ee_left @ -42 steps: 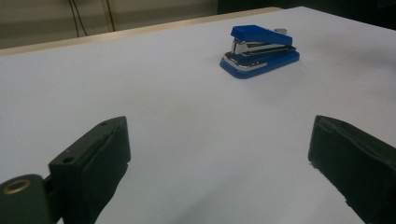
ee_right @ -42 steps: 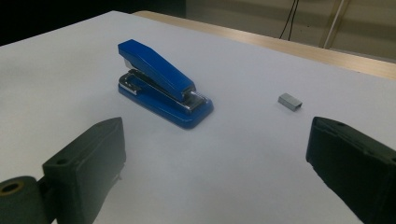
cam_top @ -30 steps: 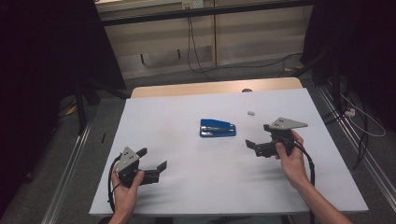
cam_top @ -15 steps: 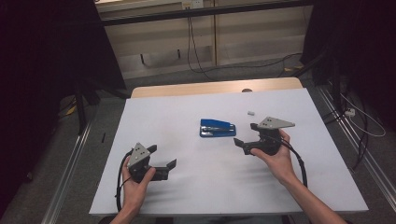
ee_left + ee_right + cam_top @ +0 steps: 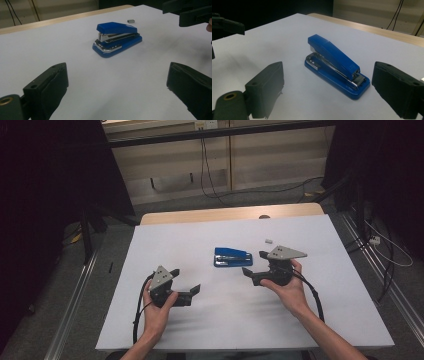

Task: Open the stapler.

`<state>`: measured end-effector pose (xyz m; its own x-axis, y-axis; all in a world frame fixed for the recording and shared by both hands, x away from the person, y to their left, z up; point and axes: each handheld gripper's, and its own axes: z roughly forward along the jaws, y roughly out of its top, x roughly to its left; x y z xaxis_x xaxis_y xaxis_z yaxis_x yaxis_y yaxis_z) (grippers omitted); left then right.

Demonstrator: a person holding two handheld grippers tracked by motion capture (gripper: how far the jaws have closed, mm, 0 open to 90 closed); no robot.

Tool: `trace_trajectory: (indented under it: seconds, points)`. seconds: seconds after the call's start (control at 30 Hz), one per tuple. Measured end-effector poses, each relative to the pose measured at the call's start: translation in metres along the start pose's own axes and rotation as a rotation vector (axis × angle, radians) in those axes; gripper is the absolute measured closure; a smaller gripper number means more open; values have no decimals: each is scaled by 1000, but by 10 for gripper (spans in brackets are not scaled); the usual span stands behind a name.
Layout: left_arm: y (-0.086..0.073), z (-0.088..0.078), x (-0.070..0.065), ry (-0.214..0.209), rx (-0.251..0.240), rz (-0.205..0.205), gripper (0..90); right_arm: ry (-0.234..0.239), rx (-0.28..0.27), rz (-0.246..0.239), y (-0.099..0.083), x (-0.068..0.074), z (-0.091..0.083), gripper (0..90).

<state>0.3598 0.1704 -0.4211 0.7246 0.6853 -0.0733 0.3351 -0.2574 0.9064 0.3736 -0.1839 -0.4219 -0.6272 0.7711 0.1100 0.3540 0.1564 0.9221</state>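
Observation:
A blue stapler (image 5: 233, 256) lies flat near the middle of the white table, closed, also seen in the left gripper view (image 5: 117, 38) and the right gripper view (image 5: 337, 67). My right gripper (image 5: 254, 263) sits just right of it, jaws wide apart and pointing at its end. They have just been closing a little, and the pads touch nothing (image 5: 329, 86). My left gripper (image 5: 186, 281) is open at the front left, well short of the stapler, with bare table between its jaws (image 5: 117, 85).
A small grey staple block (image 5: 268, 240) lies behind the right gripper. The white sheet (image 5: 210, 325) covers a wooden table whose far edge (image 5: 220, 214) shows. Cables trail from both grippers toward the near edge. The floor around is dark.
Both hands have slid in toward the stapler: the left gripper went right and a little forward, the right gripper went left. The stapler has not moved.

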Motion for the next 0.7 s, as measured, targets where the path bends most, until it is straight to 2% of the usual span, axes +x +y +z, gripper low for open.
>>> trace_trajectory:
  seconds: [0.13, 0.33, 0.5, 0.7]
  points:
    - [6, 8, -1, -7, -7, 4, 41, 2, -9, -10, 2, 5, 6, 117]
    - [16, 19, -1, 4, -17, 27, 41, 2, -14, -21, 6, 9, 14, 133]
    - [20, 29, 0, -12, -26, 25, 40, 6, -32, -13, 7, 12, 18, 147]
    - [26, 40, 4, -7, -21, 24, 40, 14, -27, -16, 5, 16, 27, 189]
